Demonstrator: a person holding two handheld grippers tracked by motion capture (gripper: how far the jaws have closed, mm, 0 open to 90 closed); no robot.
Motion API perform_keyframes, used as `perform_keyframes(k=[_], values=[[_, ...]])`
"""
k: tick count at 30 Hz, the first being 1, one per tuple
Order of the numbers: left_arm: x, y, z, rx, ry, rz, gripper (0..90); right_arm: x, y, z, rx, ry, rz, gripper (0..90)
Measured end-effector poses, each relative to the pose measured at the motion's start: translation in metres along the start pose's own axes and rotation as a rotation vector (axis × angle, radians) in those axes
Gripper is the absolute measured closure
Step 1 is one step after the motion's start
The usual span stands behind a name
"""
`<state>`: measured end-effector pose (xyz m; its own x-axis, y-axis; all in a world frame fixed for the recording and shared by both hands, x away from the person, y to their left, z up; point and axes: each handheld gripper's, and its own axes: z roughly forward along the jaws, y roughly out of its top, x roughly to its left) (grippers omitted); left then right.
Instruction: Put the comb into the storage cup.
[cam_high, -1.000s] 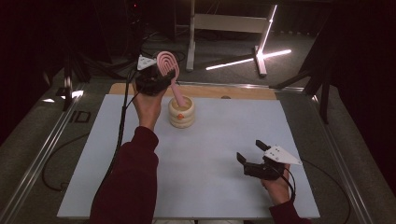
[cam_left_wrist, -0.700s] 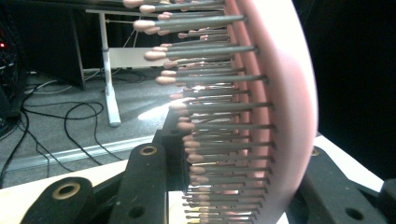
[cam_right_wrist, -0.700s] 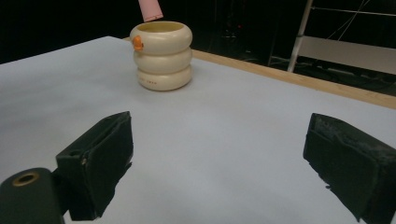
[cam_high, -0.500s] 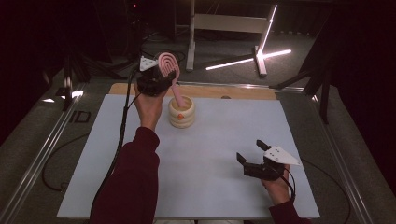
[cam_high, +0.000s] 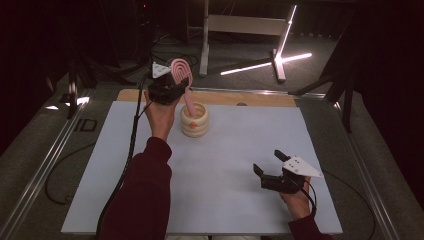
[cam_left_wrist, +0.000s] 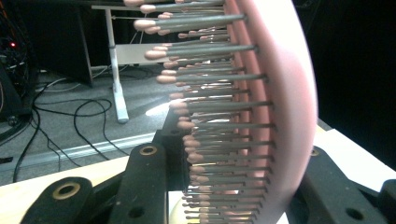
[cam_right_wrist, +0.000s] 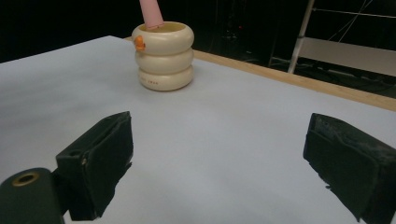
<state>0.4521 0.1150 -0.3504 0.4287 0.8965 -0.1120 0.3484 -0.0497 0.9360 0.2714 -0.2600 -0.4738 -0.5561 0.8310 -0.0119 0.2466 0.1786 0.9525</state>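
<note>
A pink hairbrush is gripped by the left tongs at the far left part of the table, the brush head being clamped between the two black jaws. In the left gripper view the brush head is seen edge-on, with its rows of grey bristles tipped in pink pointing to the left of that view, and a jaw is pressed against each side of it. The brush is held tilted, head up, and its pink handle is lowered into the mouth of a cream ribbed cup that stands upright on the white table surface just to the right of the left hand. In the right gripper view the handle is seen rising out of the cup, on whose rim a small orange mark is borne. Whether the handle touches the bottom of the cup cannot be told.

The right tongs are held low over the near right part of the table, well apart from the cup, with the jaws spread wide and nothing between them; bare table is seen between the two pads.
</note>
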Motion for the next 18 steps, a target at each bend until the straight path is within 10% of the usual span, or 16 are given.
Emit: perform_keyframes(k=[18], values=[[-0.0018,-0.0062,0.0062,0.009,0.018,0.015,63.5,0.0001,0.0008,-0.0010,-0.004,-0.001,0.001,8.6]])
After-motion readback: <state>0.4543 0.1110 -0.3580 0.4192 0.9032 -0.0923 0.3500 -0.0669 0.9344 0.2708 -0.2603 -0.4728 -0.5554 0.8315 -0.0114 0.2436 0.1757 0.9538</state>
